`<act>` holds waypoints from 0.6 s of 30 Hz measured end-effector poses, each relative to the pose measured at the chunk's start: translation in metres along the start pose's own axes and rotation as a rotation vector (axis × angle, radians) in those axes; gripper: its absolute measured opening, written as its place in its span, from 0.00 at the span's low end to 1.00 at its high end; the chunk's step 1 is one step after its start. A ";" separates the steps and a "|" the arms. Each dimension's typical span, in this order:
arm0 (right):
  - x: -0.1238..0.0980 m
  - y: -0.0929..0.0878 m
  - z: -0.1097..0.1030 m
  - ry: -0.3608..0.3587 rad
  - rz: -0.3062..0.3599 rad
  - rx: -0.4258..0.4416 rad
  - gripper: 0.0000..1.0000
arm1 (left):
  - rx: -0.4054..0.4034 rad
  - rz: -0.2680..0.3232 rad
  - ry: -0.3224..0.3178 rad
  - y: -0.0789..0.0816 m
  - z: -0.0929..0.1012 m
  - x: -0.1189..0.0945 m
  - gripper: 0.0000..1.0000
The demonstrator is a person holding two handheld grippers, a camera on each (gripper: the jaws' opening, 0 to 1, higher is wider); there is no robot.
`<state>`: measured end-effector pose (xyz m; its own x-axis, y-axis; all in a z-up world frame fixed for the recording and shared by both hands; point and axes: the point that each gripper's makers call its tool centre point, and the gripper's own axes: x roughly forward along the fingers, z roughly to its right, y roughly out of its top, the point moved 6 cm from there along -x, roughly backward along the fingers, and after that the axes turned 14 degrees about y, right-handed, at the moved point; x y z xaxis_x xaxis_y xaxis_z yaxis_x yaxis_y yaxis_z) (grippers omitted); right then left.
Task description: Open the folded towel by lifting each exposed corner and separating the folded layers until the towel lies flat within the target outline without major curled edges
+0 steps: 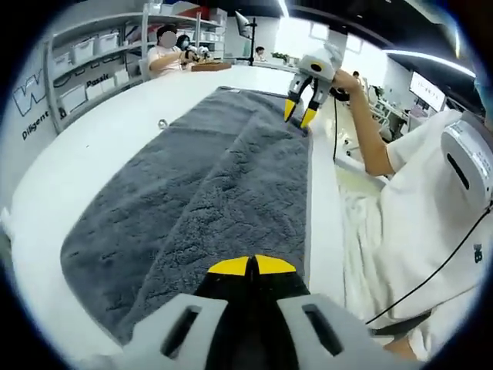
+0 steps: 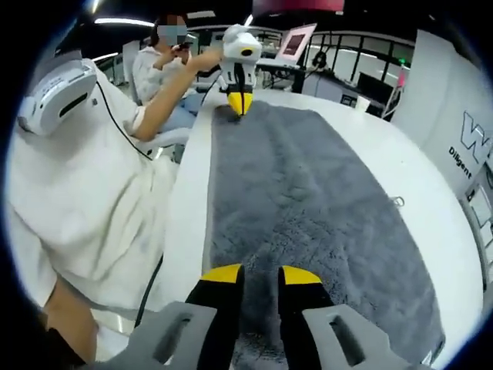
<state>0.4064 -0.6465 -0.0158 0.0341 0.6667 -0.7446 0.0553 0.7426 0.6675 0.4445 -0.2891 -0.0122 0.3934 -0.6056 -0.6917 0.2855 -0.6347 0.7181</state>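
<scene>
the grey towel (image 1: 208, 208) lies spread along the near side of the white table (image 1: 92, 154), its long edge running close beside the table edge where the person in white (image 1: 431, 200) sits, and it looks nearly opened out, with one soft ridge running lengthwise through its middle. the two tools are posted at opposite ends of that same long edge, which reads as a stretch: hold both end corners and draw them apart so the last fold flattens. in the left gripper view the left gripper (image 1: 252, 266) has its yellow tips pressed together at the towel's near end, apparently pinching the cloth, though the fabric between them is hidden. in the right gripper view the right gripper (image 2: 260, 276) has its jaws a little apart, sitting over the towel's edge at that end; whether any pile is caught between them cannot be told. from the towel, the wall shelves (image 1: 92, 54) stand well beyond its far long side. no target outline can be made out on the table around the towel, so flatness against it is hard to judge; the middle ridge is what seems left to smooth.
</scene>
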 end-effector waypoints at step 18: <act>-0.007 -0.001 0.009 -0.018 0.017 0.046 0.00 | 0.017 0.065 0.082 0.010 -0.011 -0.005 0.01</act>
<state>0.4149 -0.6518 -0.0114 0.0536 0.6772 -0.7338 0.1008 0.7275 0.6787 0.4545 -0.2872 -0.0009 0.4810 -0.6050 -0.6345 0.2426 -0.6036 0.7595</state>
